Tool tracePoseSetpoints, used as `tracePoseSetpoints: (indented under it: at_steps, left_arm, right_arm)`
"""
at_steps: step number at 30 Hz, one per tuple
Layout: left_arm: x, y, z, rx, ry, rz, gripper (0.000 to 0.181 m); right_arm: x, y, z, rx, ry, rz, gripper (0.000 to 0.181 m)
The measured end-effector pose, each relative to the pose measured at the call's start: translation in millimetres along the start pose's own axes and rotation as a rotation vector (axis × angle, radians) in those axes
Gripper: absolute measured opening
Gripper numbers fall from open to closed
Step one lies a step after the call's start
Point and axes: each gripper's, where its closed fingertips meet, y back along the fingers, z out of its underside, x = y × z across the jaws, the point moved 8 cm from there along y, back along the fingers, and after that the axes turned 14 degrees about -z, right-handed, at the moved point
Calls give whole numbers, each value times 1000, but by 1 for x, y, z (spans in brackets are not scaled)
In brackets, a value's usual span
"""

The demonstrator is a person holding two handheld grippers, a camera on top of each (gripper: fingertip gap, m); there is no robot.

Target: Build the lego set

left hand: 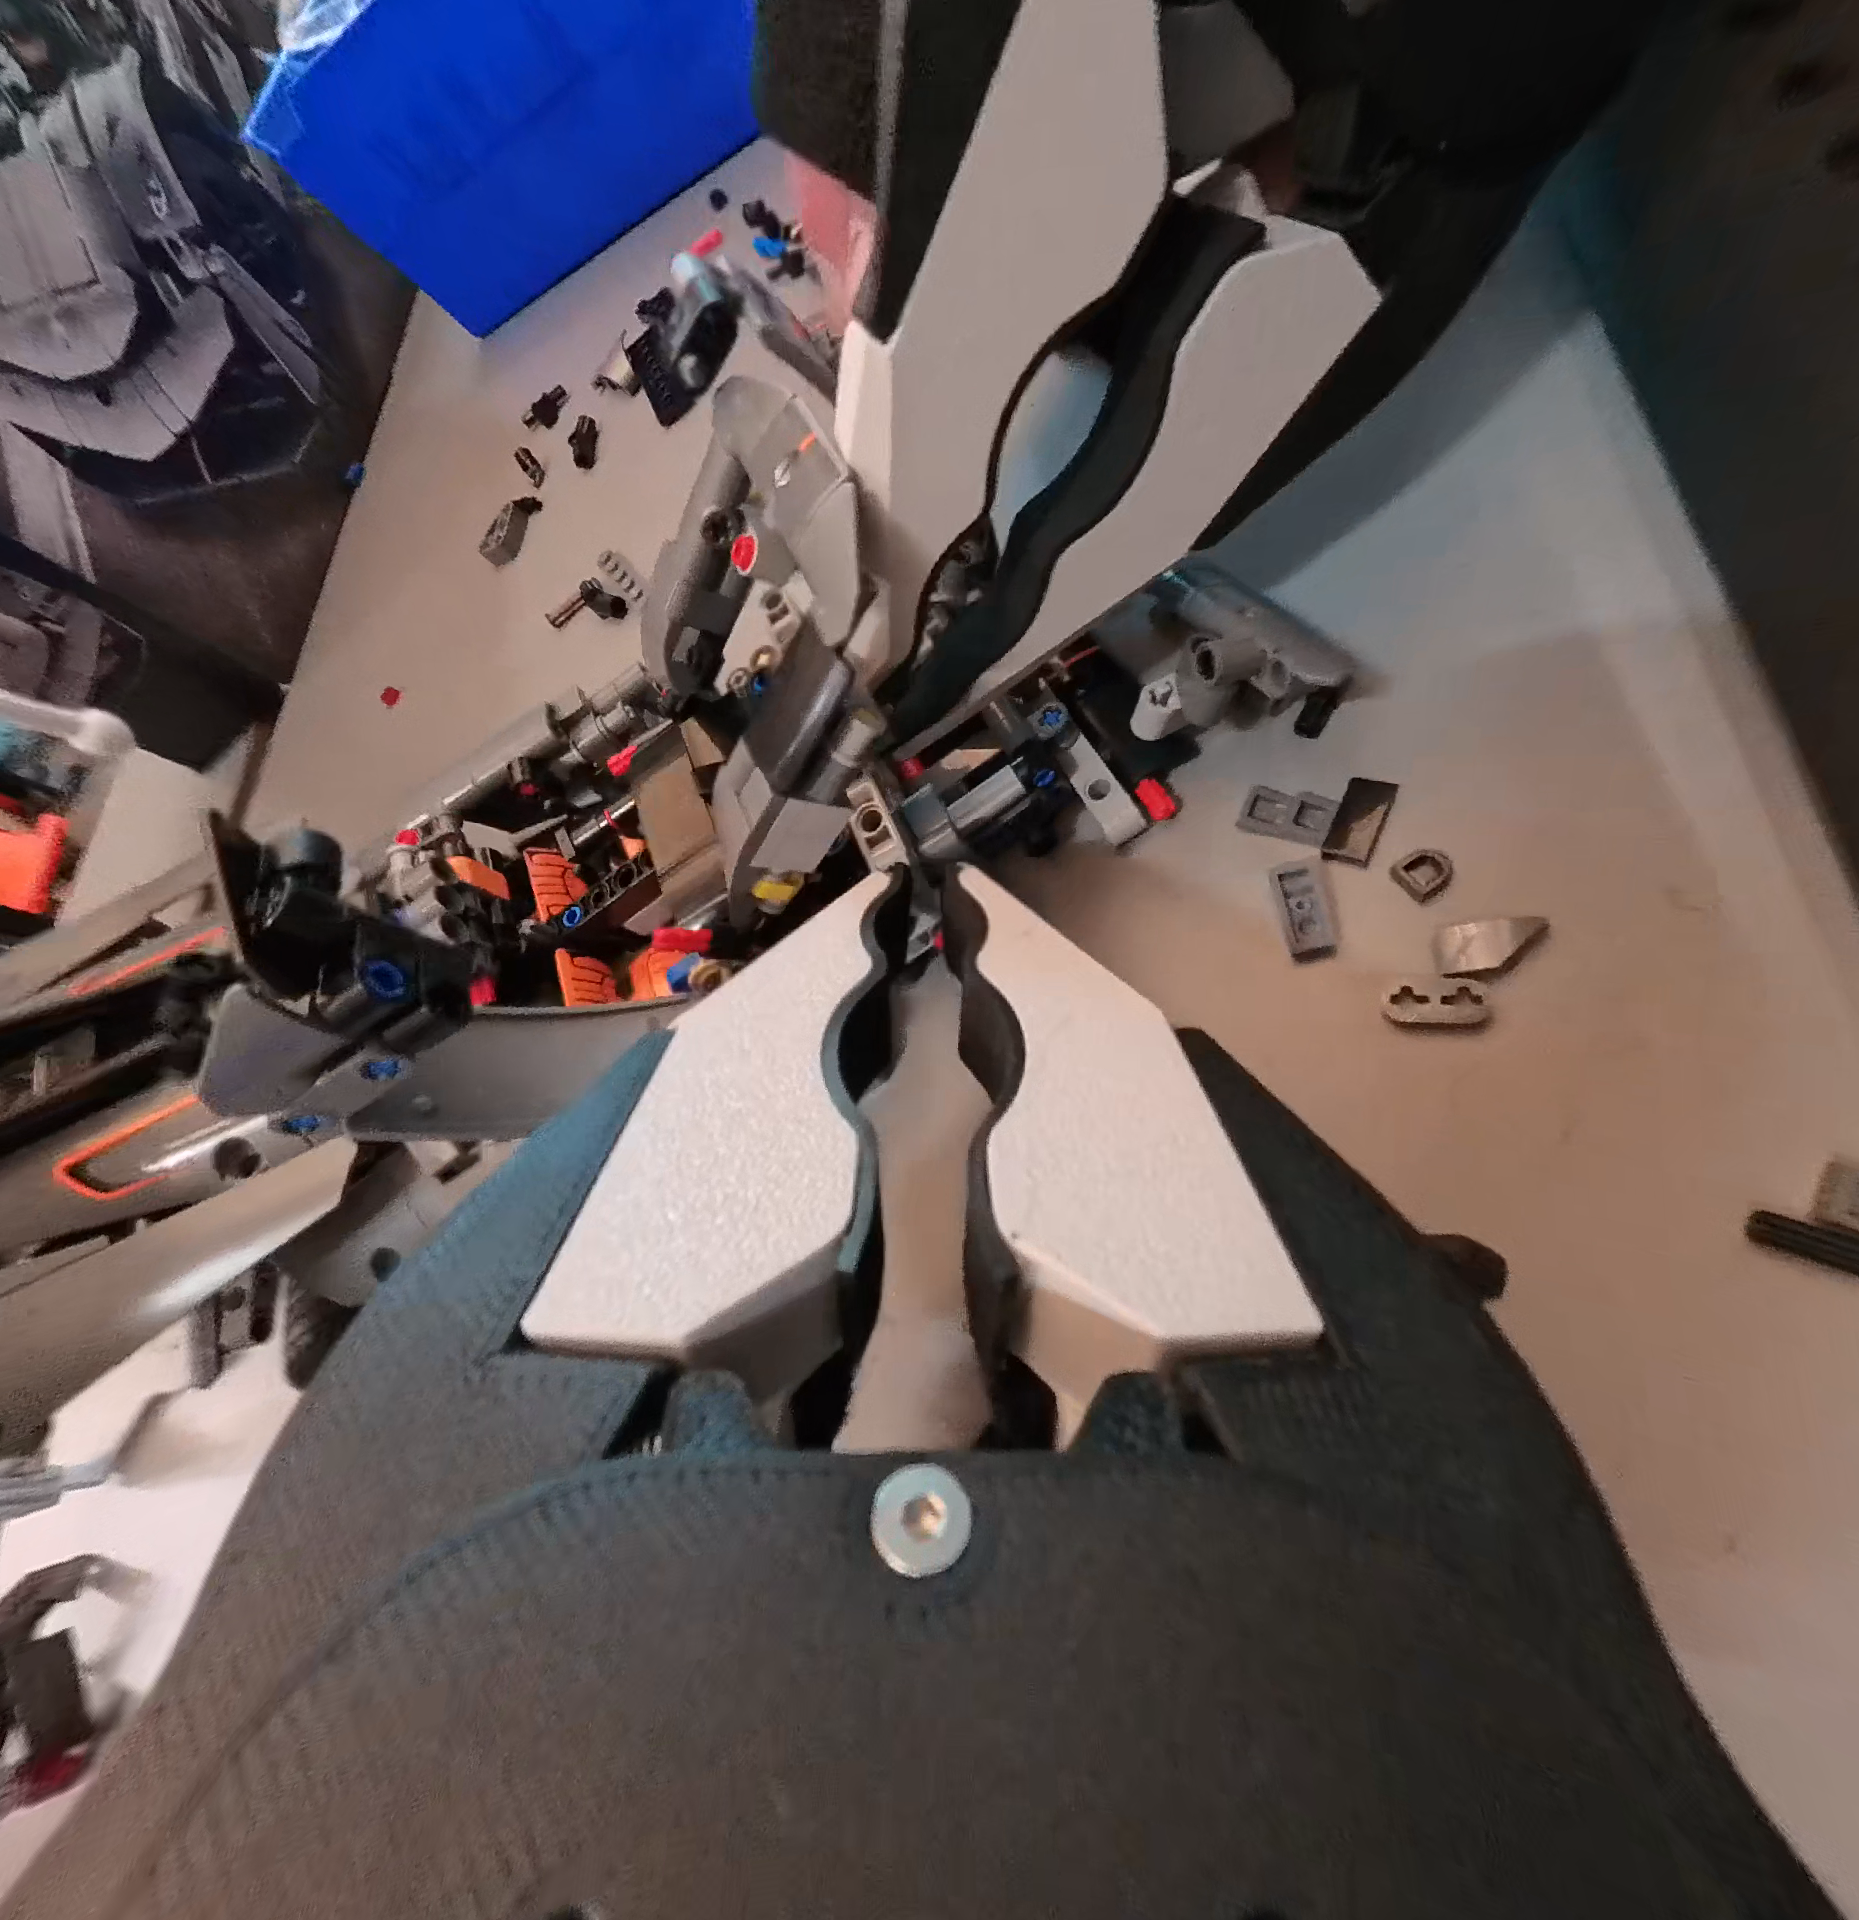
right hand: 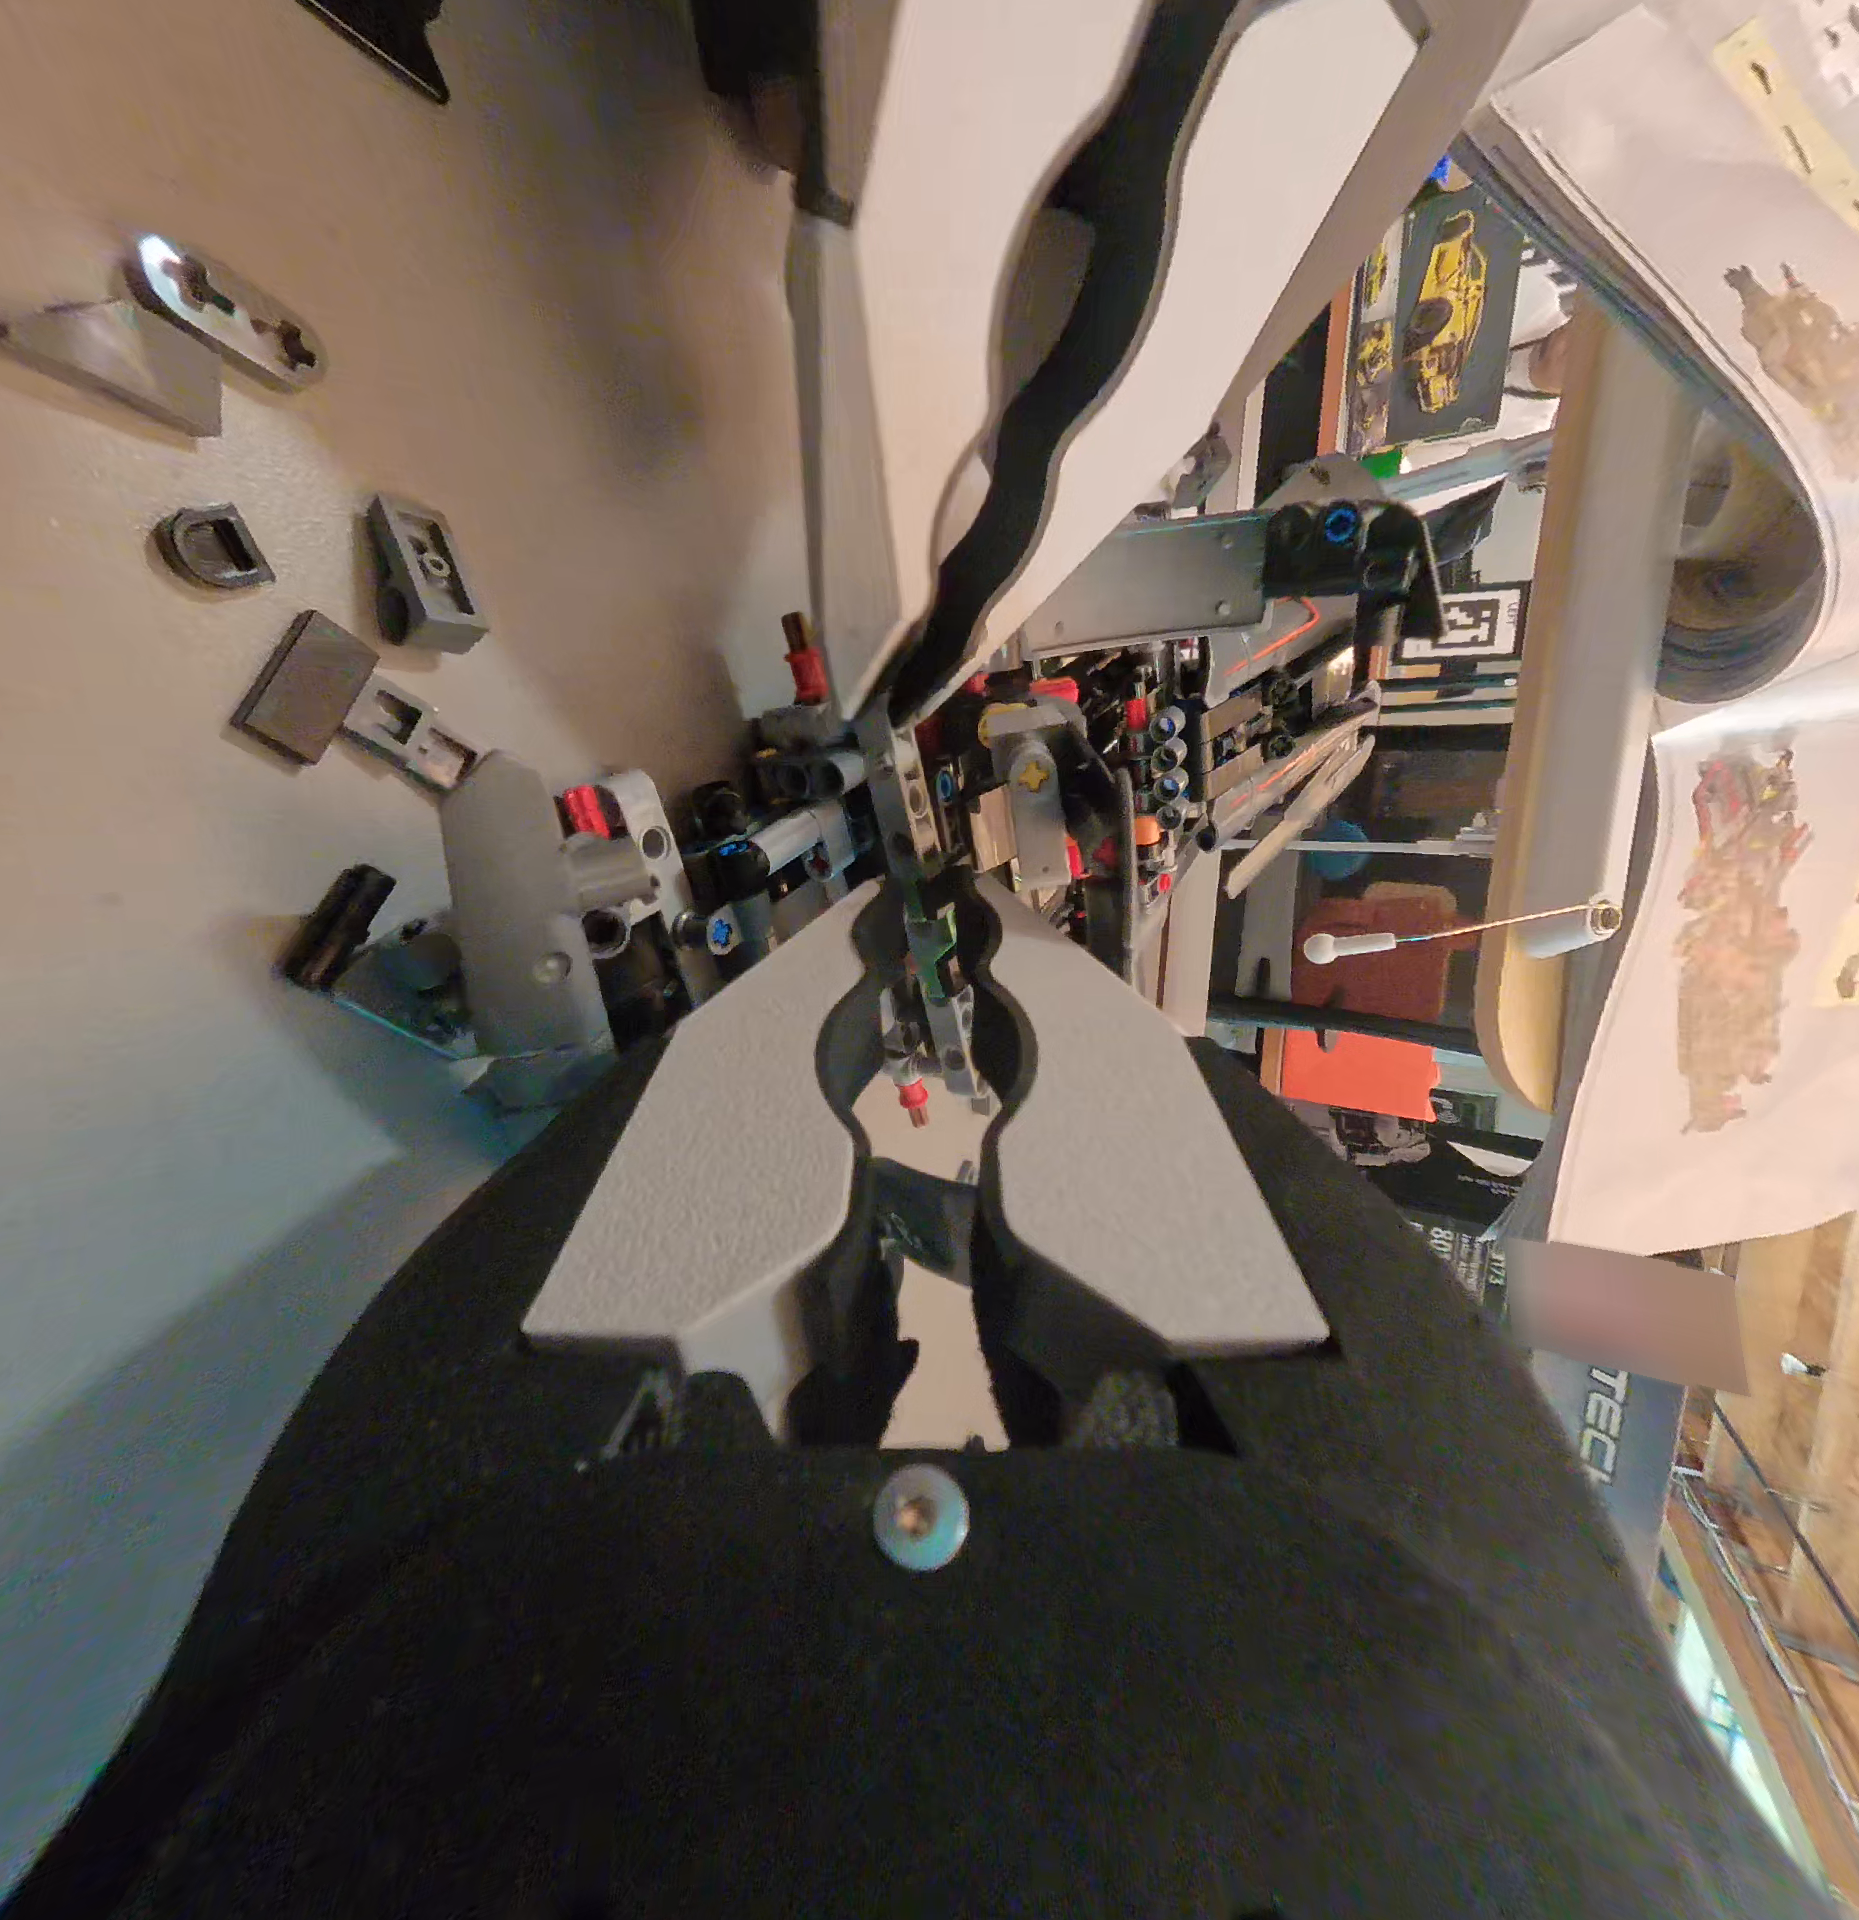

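In the left wrist view, a large, partly built lego model (left hand: 551, 914) lies across the pale table (left hand: 1527, 727), grey and black with orange seats and red and blue pins. At far left stands a printed box (left hand: 104, 312), with a blue bin (left hand: 509, 145) beyond it. Small black pins (left hand: 561, 426) lie scattered on the table between the bin and the model. The left gripper (left hand: 920, 914) has its fingers drawn nearly together, pinching a thin dark part at the model's grey front end. From above, the right gripper (left hand: 904, 717) meets the same spot, its tips close together on the grey structure. To the right lie loose grey plates (left hand: 1309, 821) and a curved grey panel (left hand: 1486, 945).

In the right wrist view, those grey plates (right hand: 426, 582) sit at left on the table. The right gripper (right hand: 930, 935) is clamped on a slim green-and-grey beam (right hand: 930, 951) sticking out of the model (right hand: 1060, 790), though what exactly the tips squeeze is hard to make out. The left gripper (right hand: 883, 707) comes down from above, its tips together at the model. At right hangs an open instruction booklet (right hand: 1735, 935).
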Motion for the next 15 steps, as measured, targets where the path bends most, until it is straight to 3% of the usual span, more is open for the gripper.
tracePoseSetpoints:
  at_steps: [10, 15]
  left_arm:
    - [6, 2, 0, -19, -207, -78, 21]
    - [12, 0, -4, -6, -270, -100, 20]
  right_arm:
    - [0, -1, 2, 22, -29, 7, 9]
    - [0, -1, 2, 18, -22, 13, 8]
